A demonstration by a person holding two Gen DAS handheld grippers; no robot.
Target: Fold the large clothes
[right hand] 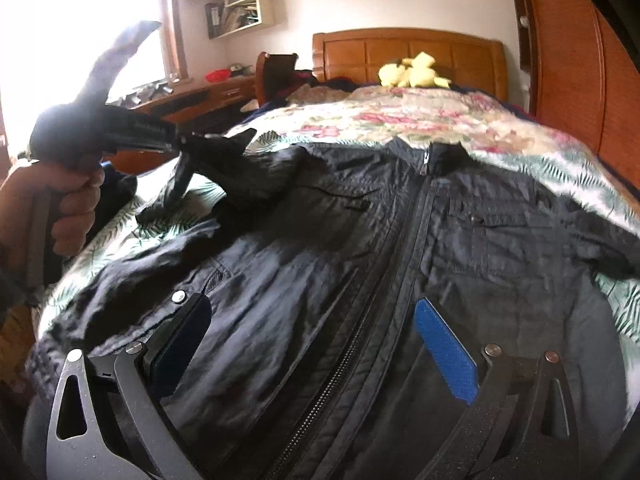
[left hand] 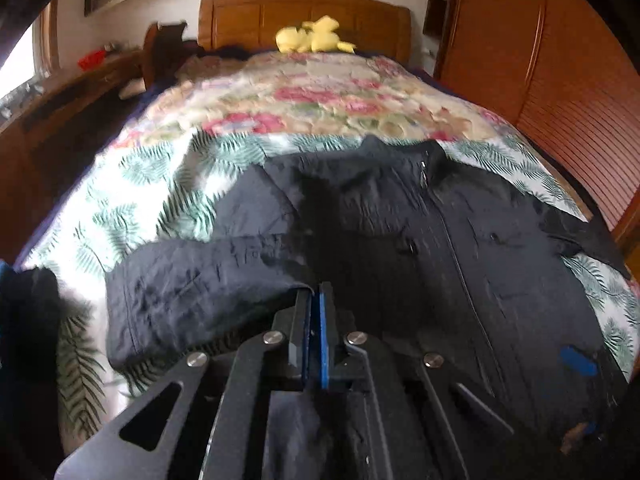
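Dark jacket [right hand: 360,248] spread front-up on the bed [left hand: 168,184], one sleeve [left hand: 192,280] lifted.

The jacket lies under and ahead of both grippers, zip closed, collar at the far end. The left gripper [left hand: 316,292] has its jaws pinched together on the sleeve edge, holding it above the bedspread. The right gripper [right hand: 316,312] hangs wide over the jacket's lower front, gripping nothing, a finger each side of the zip [right hand: 400,248].

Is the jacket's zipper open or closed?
Closed. The zipper runs joined up the jacket front to the collar; no gap shows between the two front panels.
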